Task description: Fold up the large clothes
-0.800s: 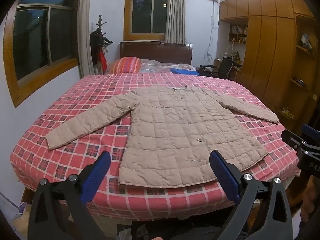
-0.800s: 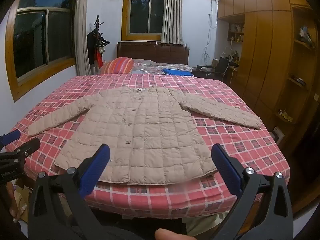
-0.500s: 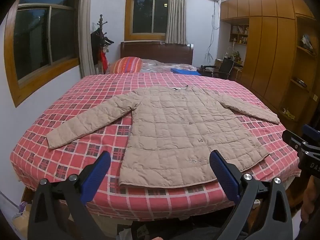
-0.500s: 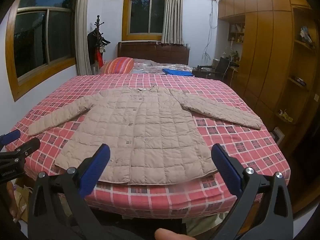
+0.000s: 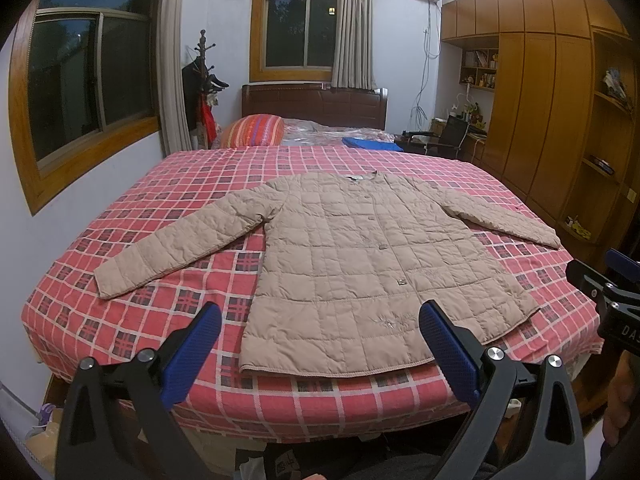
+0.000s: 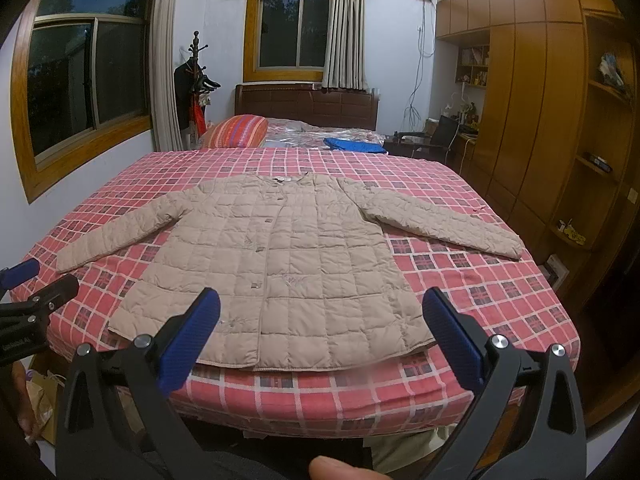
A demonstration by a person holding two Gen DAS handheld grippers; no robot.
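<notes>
The puffy tan coat (image 5: 360,264) lies flat and buttoned in the middle of the frame, on the red checked bed (image 5: 168,184). The left gripper (image 5: 320,344) and right gripper (image 6: 322,338) hang low in the frame, jaws wide apart, holding nothing. A good start is probably one sleeve (image 5: 180,246): pinch near the cuff, lift gently, and lay it across the chest.

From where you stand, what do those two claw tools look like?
Both match: each gripper, left and right, has a black angular frame, two fingers with textured blue pads, and silver screw heads. The right gripper's side carries white lettering, cut off by the picture's edge. No cables or sleeves show.
</notes>
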